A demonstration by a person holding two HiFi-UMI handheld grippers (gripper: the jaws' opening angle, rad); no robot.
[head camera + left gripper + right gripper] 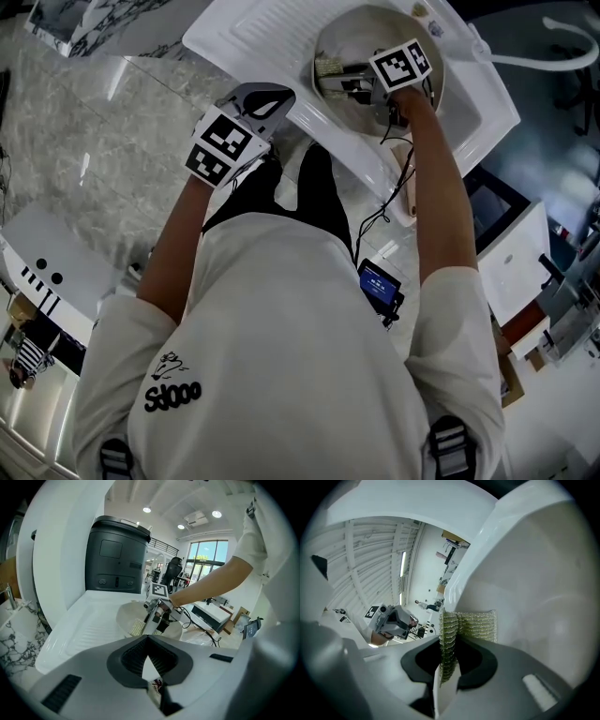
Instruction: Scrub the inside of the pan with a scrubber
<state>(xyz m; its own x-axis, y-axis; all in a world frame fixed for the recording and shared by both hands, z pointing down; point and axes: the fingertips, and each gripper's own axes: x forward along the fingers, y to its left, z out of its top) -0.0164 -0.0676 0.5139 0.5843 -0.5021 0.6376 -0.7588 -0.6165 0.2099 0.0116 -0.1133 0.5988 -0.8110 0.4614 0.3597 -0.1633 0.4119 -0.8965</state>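
Now, R tongs point(449, 641) pinching scrubber point(474, 625) in pan point(370, 33), L tongs point(147, 638) pressed together, empty, by sink point(251, 37)

Round pale pan point(361, 33); gold mesh scrubber point(471, 625) folded, against inner wall.

The pan point(375, 28) sits on the white sink unit point(251, 39).

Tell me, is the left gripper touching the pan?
Apart. The head view shows the left gripper short of the pan, with bare white sink between its shut jaws and the pan's rim.
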